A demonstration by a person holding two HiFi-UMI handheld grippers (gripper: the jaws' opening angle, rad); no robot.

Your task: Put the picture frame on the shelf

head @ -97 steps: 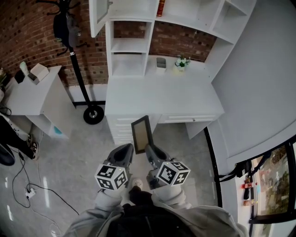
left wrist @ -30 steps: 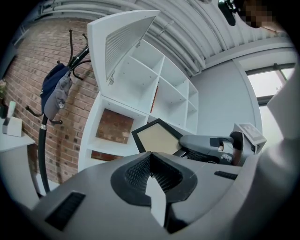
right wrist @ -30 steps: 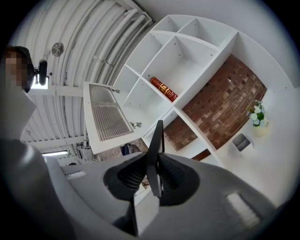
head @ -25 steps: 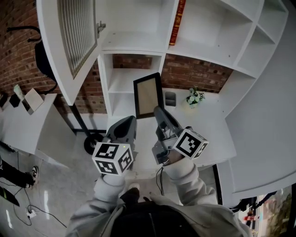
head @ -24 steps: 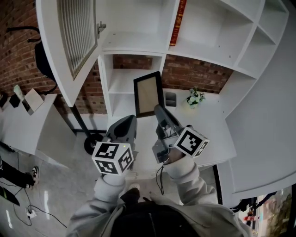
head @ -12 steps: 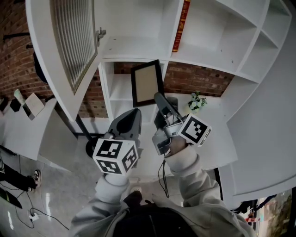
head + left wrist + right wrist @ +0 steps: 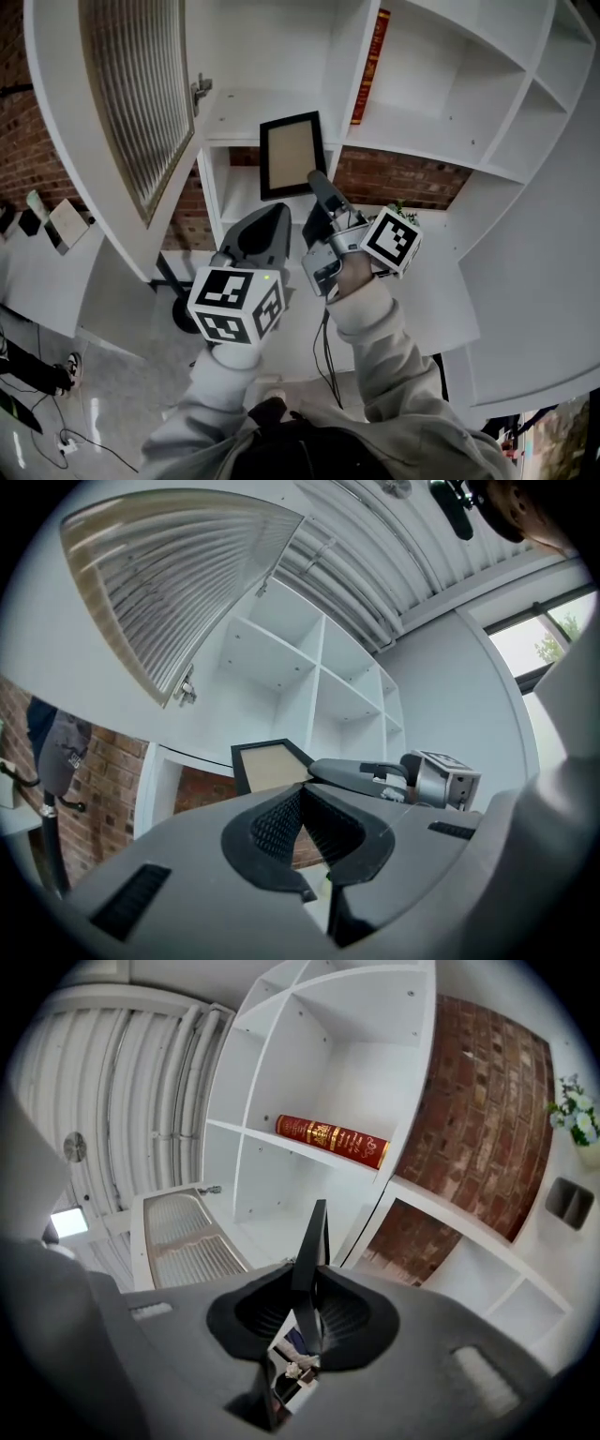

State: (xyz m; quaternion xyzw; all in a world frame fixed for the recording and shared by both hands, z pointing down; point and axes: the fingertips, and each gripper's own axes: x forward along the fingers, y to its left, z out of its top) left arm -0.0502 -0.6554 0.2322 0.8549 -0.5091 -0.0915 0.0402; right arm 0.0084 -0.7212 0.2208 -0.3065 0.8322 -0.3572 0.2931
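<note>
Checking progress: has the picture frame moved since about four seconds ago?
Yes, upward: the picture frame hung below the desk edge then; now the right gripper holds it by the shelf board left of the red book.

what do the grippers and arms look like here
Both the left gripper and right gripper are grey with black ribbed pads. Each carries a white cube printed with black square markers. Light grey sleeves cover the arms; a black cable hangs below the right one.
</note>
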